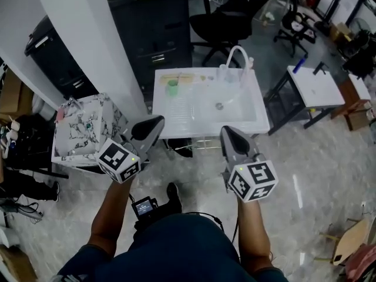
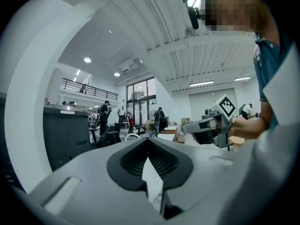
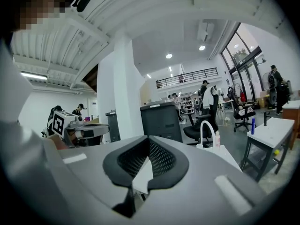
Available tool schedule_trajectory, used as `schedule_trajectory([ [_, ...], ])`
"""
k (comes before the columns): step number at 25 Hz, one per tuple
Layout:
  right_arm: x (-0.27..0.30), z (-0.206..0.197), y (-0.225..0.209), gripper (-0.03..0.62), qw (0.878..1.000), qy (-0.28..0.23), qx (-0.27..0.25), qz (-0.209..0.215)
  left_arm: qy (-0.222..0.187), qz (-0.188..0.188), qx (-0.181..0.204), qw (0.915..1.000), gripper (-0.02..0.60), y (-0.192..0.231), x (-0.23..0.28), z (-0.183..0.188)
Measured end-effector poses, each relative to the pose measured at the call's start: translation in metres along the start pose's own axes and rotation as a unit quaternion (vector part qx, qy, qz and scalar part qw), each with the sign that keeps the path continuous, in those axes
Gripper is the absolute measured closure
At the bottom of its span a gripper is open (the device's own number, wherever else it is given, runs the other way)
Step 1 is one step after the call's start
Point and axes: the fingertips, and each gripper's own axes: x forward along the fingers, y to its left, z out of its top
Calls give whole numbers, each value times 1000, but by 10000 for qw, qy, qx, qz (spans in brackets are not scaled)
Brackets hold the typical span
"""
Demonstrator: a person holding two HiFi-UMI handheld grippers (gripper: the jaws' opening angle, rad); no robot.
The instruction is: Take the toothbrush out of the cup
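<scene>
A small green cup (image 1: 171,87) stands at the back left of the white sink unit (image 1: 200,119); whether a toothbrush is in it is too small to tell. Both grippers are held close to the person's body, well short of the sink and pointing toward it. My left gripper (image 1: 155,122) is shut with nothing between its jaws, its tips meeting (image 2: 148,142). My right gripper (image 1: 227,131) is also shut and empty (image 3: 149,142). Each gripper shows in the other's view: the right gripper (image 2: 212,123) and the left gripper (image 3: 70,125).
A curved white faucet (image 1: 236,55) and a drain (image 1: 219,106) sit on the sink's right half. A marbled box (image 1: 88,128) stands to the left, a dark cabinet (image 1: 150,22) and white pillar (image 1: 88,34) behind, an office chair (image 1: 223,22) beyond, a small white table (image 1: 317,87) to the right.
</scene>
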Motion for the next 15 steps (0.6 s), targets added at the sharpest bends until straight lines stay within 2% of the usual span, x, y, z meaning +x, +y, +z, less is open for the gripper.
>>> schedule_trajectory([
  [8, 64, 11, -9, 585, 9995, 52, 15, -316, -72, -255, -91, 9996, 583, 74, 30, -4],
  [15, 114, 17, -16, 585, 9988, 101, 15, -478, -71, -420, -167, 9990, 583, 123, 48, -15],
])
